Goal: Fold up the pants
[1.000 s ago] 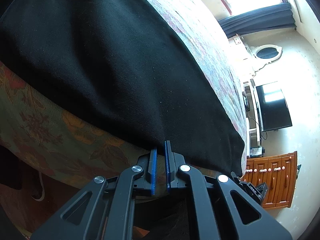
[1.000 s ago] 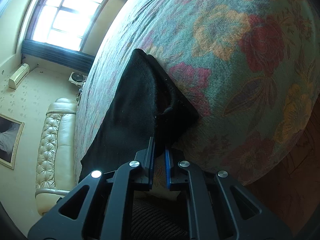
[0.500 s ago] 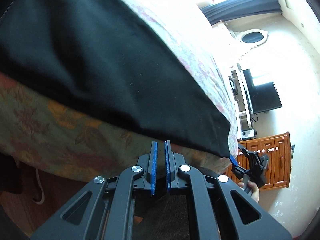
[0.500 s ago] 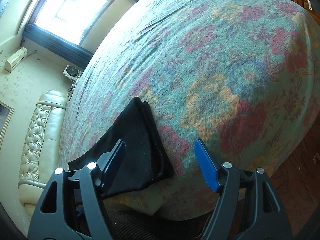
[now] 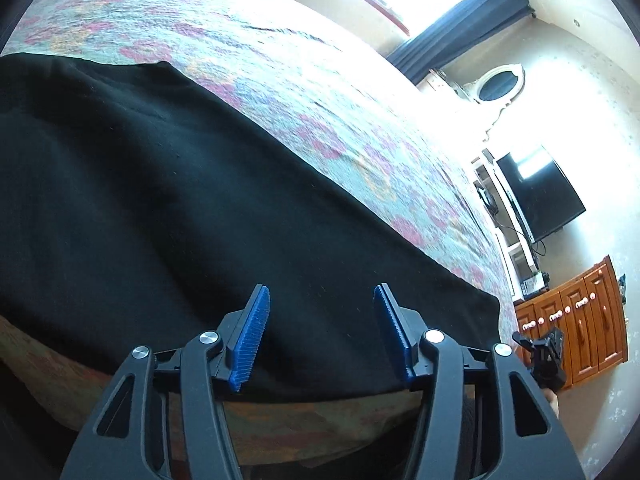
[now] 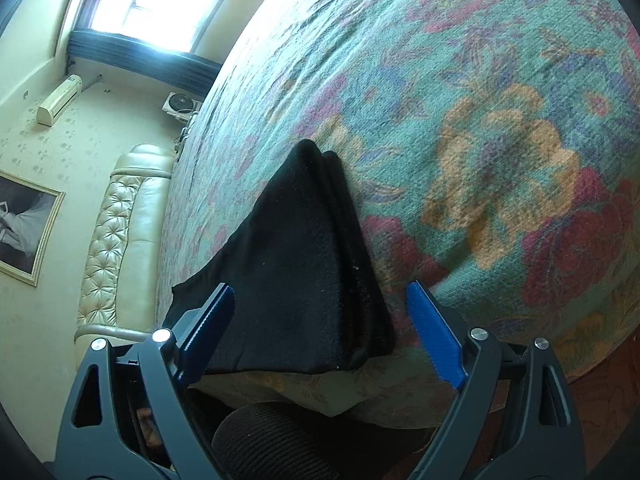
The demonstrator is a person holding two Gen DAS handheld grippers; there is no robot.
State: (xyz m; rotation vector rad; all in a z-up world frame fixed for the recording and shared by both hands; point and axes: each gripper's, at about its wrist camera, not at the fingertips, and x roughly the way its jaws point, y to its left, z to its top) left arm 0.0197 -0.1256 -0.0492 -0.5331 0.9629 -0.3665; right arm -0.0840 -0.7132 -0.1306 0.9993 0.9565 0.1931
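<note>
Black soft fabric pants (image 5: 192, 208) lie folded flat along the near edge of the floral teal bedspread (image 6: 480, 120). A second ago both my tools were clamped; now my left gripper (image 5: 320, 334) and right gripper (image 6: 320, 332) are spread, empty, so I judge this fold placed.

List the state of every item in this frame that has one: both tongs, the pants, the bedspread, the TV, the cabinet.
Left tongs: open, holding nothing, above the pants' near edge.
Right tongs: open, holding nothing, at the pants' end.
Black pants: folded into layers, lying flat on the bed.
Floral bedspread: spread out, slightly wrinkled.
TV: screen dark.
Wooden cabinet: doors closed.
</note>
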